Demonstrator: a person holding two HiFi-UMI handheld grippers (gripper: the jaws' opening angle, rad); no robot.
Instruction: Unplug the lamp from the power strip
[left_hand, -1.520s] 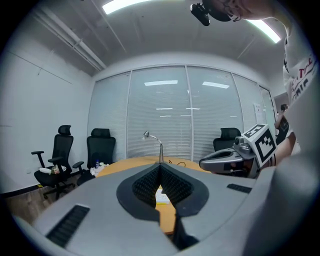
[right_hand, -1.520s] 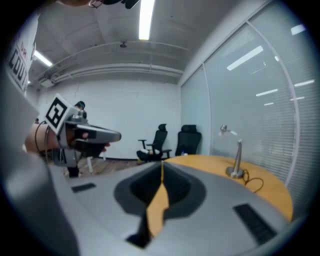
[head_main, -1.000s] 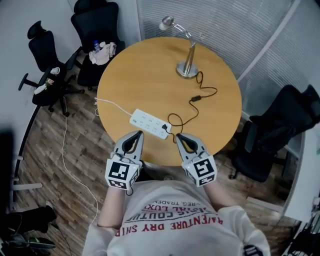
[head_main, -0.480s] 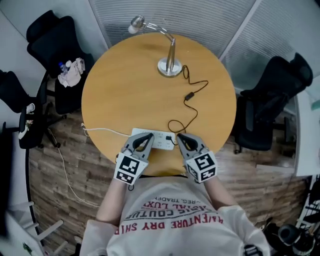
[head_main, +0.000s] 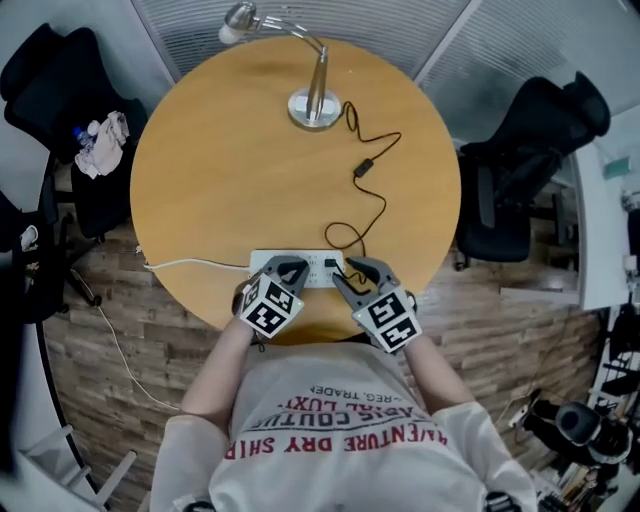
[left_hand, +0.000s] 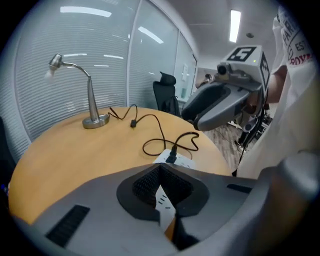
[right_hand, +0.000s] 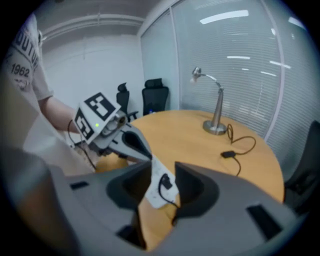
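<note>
1. Seen from overhead, a round wooden tabletop (head_main: 220, 170) fills the middle. Black office chairs (head_main: 520, 150) stand around it on a plank floor, a layout that only the head view shows.
2. At the far edge stands a silver desk lamp (head_main: 313, 105). Its black cord (head_main: 372, 195) loops toward the near edge.
3. Close to the person lies a white power strip (head_main: 312, 268). Its white cable (head_main: 190, 265) runs off the left edge.
4. Left tongs (head_main: 290, 268) are pressed together with nothing between them, their tips over the strip.
5. Right tongs (head_main: 352, 272) are opening, spread around the strip's right end, pads pressing nothing.
6. The right gripper view shows the black lamp plug (right_hand: 166, 184) between those tongs, seated in the strip.
</note>
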